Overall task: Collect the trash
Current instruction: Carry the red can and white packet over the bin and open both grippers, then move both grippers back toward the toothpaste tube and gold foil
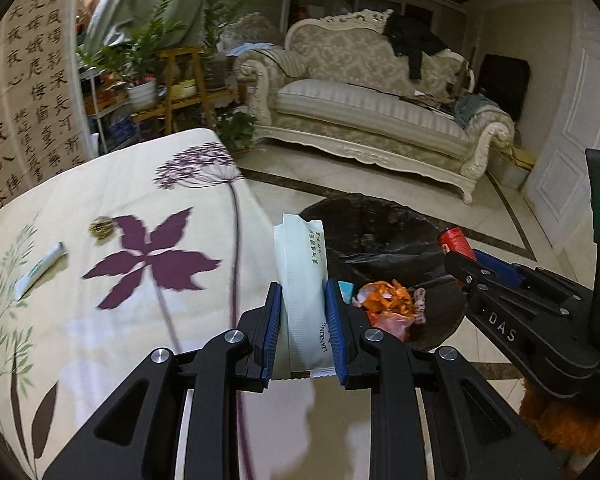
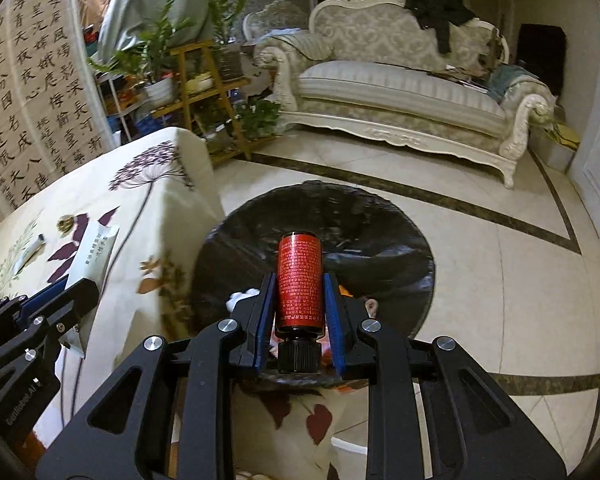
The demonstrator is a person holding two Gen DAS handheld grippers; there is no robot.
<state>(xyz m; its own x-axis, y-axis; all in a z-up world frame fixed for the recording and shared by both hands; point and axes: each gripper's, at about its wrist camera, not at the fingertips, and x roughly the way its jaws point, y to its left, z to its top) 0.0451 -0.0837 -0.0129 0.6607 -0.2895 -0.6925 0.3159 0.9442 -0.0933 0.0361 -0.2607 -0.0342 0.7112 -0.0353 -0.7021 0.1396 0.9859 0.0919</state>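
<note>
My left gripper (image 1: 302, 300) is shut on a white sachet (image 1: 304, 276) with green print, held upright at the table's right edge. My right gripper (image 2: 298, 292) is shut on a red bottle (image 2: 299, 280) with a black cap, held over a black-lined trash bin (image 2: 380, 216). In the left wrist view the right gripper (image 1: 464, 258) and the red bottle (image 1: 456, 242) show at the right, above the bin (image 1: 364, 216), which holds orange wrappers (image 1: 388, 300). In the right wrist view the left gripper (image 2: 66, 284) and its sachet (image 2: 94, 252) show at the left.
A floral tablecloth (image 1: 120, 320) covers the table. On it lie a small white-green sachet (image 1: 40, 268) and a gold crumpled ball (image 1: 101, 226). A cream sofa (image 1: 380, 108) and a plant shelf (image 1: 172, 80) stand across the tiled floor (image 2: 500, 280).
</note>
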